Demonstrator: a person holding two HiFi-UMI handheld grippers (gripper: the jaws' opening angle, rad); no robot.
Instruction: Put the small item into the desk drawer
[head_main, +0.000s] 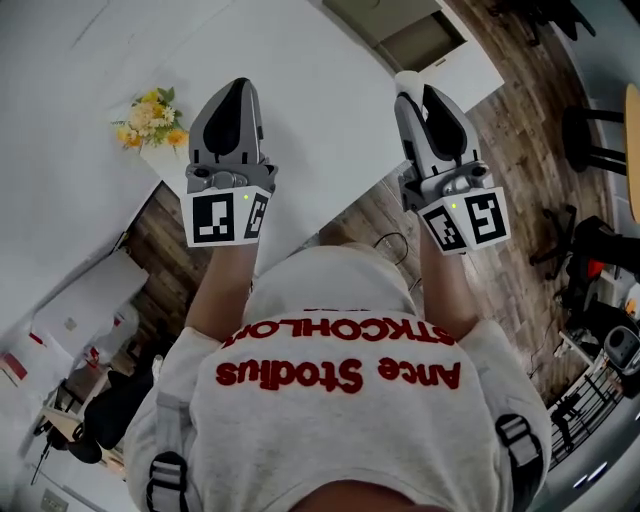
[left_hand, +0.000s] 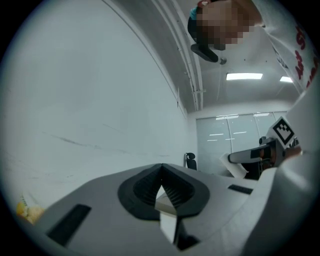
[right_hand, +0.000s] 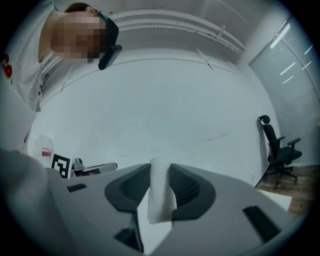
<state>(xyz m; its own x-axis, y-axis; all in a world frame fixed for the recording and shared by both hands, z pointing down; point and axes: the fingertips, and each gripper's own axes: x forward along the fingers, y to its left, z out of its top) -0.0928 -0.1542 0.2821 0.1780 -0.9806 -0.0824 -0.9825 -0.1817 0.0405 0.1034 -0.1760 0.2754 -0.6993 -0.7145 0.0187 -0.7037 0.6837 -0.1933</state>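
White item (right_hand: 161, 200) — clamped in right gripper (right_hand: 160, 171)

Held: small white item (right_hand: 161, 196) sitting pinched in right gripper (right_hand: 160, 169).
The item is looking pale, soft and strip-like with a rounded top. It is standing upright between the two dark pads, which are pressing on its sides. Its top is poking just past the jaw tips, and its lower end is hanging in the gap behind them.

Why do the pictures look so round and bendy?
Left gripper view: wide lens, dark corners, curved wall, glaring ceiling light. Right gripper view: same bulge, the small white item looms soft. Head view: floor curves at edges.
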